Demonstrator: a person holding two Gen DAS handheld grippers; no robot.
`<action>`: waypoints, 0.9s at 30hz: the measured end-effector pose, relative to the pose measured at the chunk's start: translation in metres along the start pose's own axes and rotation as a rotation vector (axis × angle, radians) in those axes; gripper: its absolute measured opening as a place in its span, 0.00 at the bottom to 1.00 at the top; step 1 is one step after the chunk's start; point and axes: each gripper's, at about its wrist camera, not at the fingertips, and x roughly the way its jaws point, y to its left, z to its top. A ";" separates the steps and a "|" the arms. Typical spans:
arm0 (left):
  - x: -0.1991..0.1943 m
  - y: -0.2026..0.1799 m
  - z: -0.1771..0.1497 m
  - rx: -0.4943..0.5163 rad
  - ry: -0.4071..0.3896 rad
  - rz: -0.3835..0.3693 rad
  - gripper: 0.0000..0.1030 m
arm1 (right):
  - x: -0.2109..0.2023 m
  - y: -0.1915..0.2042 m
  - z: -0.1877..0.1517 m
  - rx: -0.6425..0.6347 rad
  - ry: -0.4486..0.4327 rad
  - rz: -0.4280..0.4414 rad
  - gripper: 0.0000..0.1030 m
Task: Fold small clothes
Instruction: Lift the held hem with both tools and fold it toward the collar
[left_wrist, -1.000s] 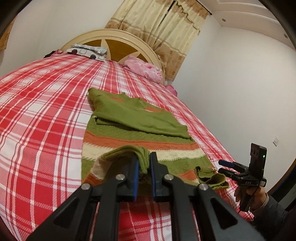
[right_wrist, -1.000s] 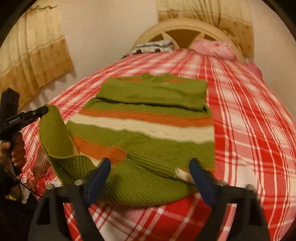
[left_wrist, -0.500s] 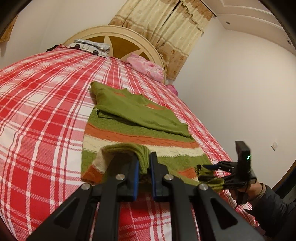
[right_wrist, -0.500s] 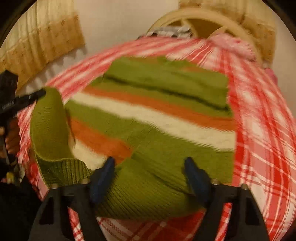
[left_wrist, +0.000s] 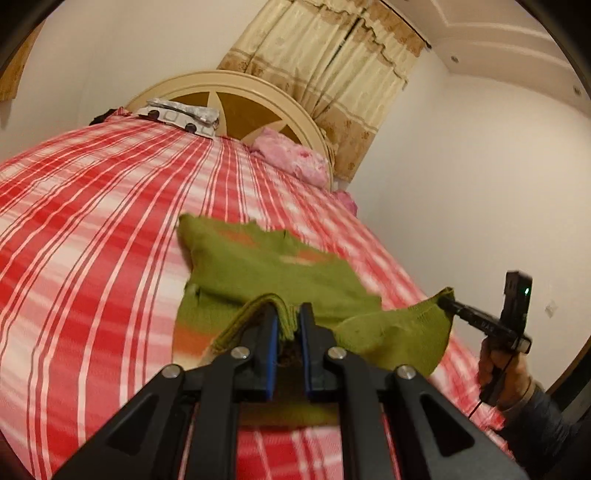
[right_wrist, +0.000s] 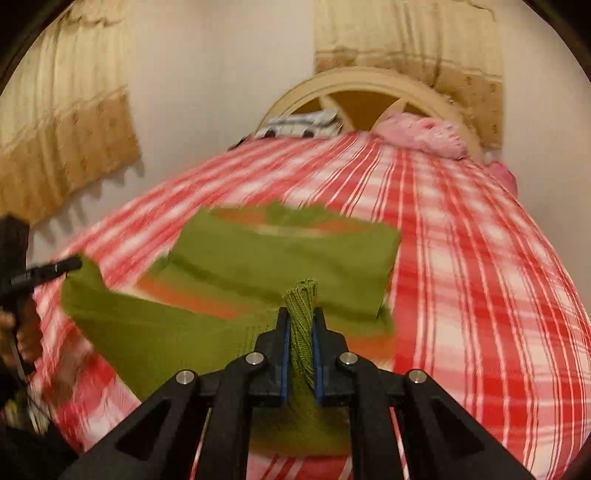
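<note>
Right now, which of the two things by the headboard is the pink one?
The pink pillow, on the side nearer the curtain. The other bundle is grey-white with dark spots and lies further from the curtain.

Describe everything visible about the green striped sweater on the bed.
The sweater is a ribbed knit, olive green with orange and cream bands. It lies on the red plaid bedspread, sleeves folded across the chest. Its near hem is lifted: the left claw and right claw are each shut on a bunched corner.
</note>
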 end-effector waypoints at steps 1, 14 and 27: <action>0.006 0.001 0.011 0.005 -0.008 0.008 0.11 | 0.004 -0.004 0.013 0.009 -0.021 -0.011 0.09; 0.123 0.048 0.114 0.033 -0.007 0.121 0.10 | 0.102 -0.044 0.129 0.049 -0.087 -0.068 0.09; 0.214 0.091 0.104 0.037 0.091 0.222 0.06 | 0.275 -0.092 0.113 0.064 0.141 -0.142 0.09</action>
